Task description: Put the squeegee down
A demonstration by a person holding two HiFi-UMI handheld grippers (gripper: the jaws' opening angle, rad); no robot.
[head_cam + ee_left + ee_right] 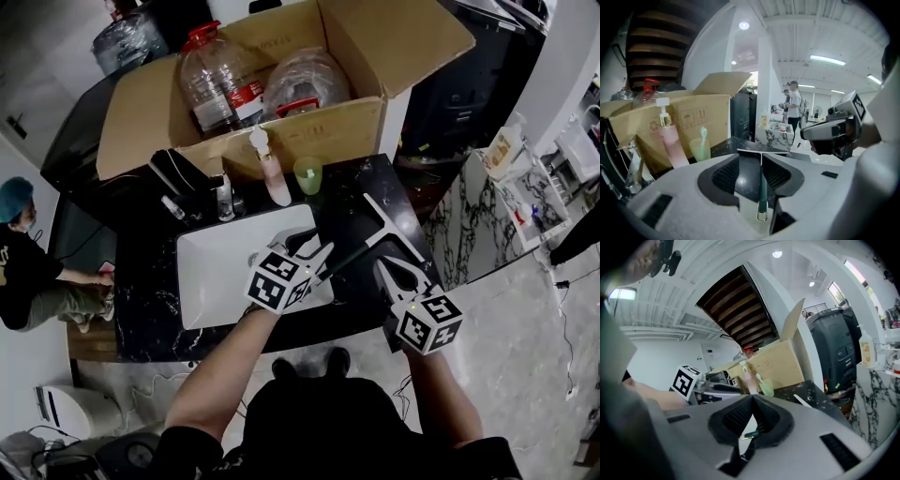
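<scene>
The squeegee (pixel 386 228) lies across the black counter (pixel 361 192) right of the sink, white blade far, dark handle (pixel 345 261) running back toward me. My left gripper (pixel 309 247) hovers over the handle's near end with its jaws apart. In the left gripper view the handle (pixel 761 187) shows in the gap between the pads, touching neither. My right gripper (pixel 392 268) is just right of the handle, fingertips together. In the right gripper view the handle end (pixel 751 433) shows through the slot behind its touching tips, and the blade (pixel 802 401) lies beyond.
A white sink (pixel 211 272) sits left of the squeegee, with a tap (pixel 225 197) behind it. A pink pump bottle (pixel 272 173) and green cup (pixel 307 173) stand before a cardboard box (pixel 281 136) of plastic jugs. A person (pixel 28 267) crouches far left.
</scene>
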